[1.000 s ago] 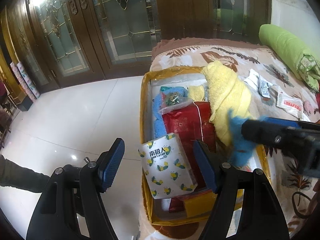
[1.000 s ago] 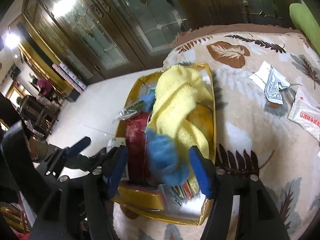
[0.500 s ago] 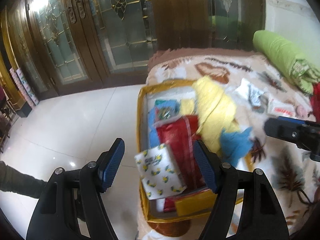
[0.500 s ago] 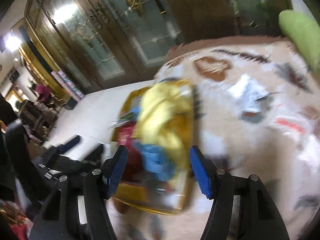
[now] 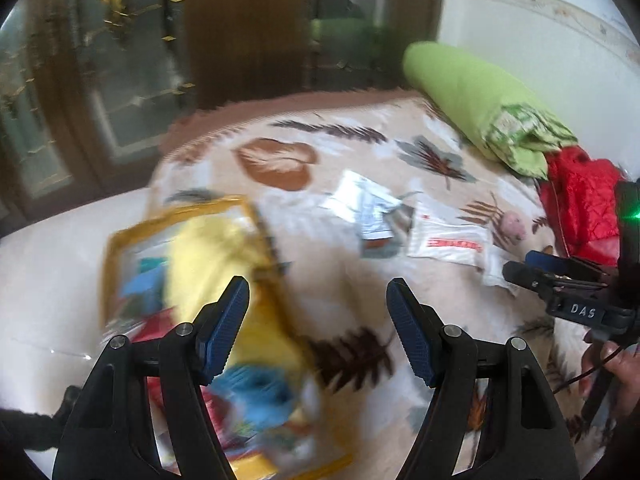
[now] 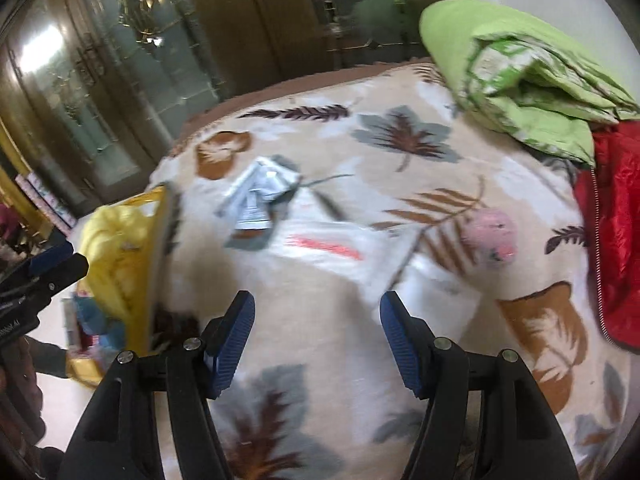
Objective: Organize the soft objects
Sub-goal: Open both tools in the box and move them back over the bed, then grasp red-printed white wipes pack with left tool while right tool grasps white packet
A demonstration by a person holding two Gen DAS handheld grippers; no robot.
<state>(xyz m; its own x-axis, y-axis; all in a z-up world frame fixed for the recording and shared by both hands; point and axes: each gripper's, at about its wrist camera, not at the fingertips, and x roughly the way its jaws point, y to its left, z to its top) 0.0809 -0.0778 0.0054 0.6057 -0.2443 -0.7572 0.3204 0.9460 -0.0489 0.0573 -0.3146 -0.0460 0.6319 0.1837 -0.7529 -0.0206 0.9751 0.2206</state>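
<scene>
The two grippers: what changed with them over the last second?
Both swung right, away from the yellow-rimmed bag toward the leaf-patterned blanket. The left gripper released the tissue pack, the right gripper the blue cloth, which lies at the bag. Both jaws are empty. The yellow towel stayed put.

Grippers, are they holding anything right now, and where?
No. The left gripper and right gripper both stand open with only the leaf-patterned blanket beyond their fingers.
</scene>
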